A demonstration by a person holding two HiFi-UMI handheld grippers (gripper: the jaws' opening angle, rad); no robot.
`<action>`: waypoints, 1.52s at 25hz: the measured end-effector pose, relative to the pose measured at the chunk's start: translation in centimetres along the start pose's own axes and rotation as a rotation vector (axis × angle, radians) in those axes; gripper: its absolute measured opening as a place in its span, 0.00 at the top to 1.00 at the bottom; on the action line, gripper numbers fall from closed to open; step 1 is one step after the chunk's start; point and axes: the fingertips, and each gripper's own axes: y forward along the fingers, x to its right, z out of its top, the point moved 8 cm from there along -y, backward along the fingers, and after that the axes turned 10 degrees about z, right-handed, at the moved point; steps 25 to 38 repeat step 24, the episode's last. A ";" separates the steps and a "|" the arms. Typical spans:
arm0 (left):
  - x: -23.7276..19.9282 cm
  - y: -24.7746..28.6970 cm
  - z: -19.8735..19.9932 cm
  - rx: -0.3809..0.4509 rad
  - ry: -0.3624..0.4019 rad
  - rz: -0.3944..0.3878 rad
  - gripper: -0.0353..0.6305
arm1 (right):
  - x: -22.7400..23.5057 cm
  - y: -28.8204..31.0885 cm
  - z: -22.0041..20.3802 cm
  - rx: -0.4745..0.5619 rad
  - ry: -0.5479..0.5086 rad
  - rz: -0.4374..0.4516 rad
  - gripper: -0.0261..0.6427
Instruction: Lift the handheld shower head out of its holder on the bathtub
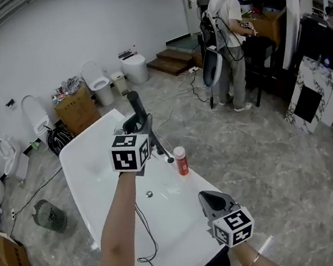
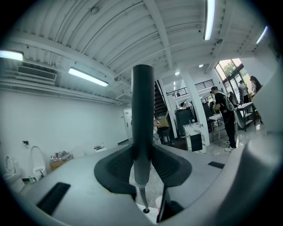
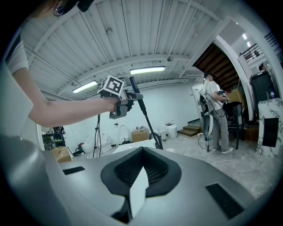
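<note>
The dark handheld shower head [image 1: 135,105] stands upright above the white bathtub [image 1: 79,164], and my left gripper [image 1: 140,124] is shut on its handle. Its thin hose [image 1: 163,148] slopes down to a fitting on the tub's rim. In the left gripper view the shower head [image 2: 142,110] rises straight up between the black pads, with the hose [image 2: 142,198] below it. My right gripper [image 1: 213,200] hangs lower over the tub's near end, shut and empty. The right gripper view shows its own jaws [image 3: 141,167] pressed together, and beyond them the left gripper [image 3: 118,100] with the shower head [image 3: 134,84] raised.
A red bottle [image 1: 181,161] stands on the tub's rim beside the hose. A thin cable [image 1: 142,222] lies inside the tub. Toilets [image 1: 97,82] and a cardboard box [image 1: 77,109] line the far wall. A person [image 1: 230,37] stands at the back right. A mesh bin [image 1: 49,215] sits at the left.
</note>
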 end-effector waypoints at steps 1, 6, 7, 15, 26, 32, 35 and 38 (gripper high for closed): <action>0.1 0.1 0.0 0.000 0.001 0.000 0.73 | 0.1 0.0 0.0 0.000 -0.003 -0.002 0.95; -0.2 0.2 -0.1 0.006 -0.002 -0.004 0.73 | 0.0 0.3 0.0 0.000 -0.006 -0.010 0.95; -0.3 0.1 0.0 0.007 -0.002 -0.005 0.73 | -0.1 0.3 0.1 -0.002 -0.006 -0.012 0.95; -0.5 -0.2 0.3 0.010 -0.007 -0.001 0.73 | -0.3 0.4 0.4 -0.013 -0.015 -0.013 0.95; -2.0 -0.4 -0.4 0.026 -0.018 0.000 0.73 | -0.9 1.7 0.2 -0.012 -0.037 -0.010 0.95; -2.0 -0.4 -0.4 0.026 -0.018 0.000 0.73 | -0.9 1.7 0.2 -0.012 -0.037 -0.010 0.95; -2.0 -0.4 -0.4 0.026 -0.018 0.000 0.73 | -0.9 1.7 0.2 -0.012 -0.037 -0.010 0.95; -2.0 -0.4 -0.4 0.026 -0.018 0.000 0.73 | -0.9 1.7 0.2 -0.012 -0.037 -0.010 0.95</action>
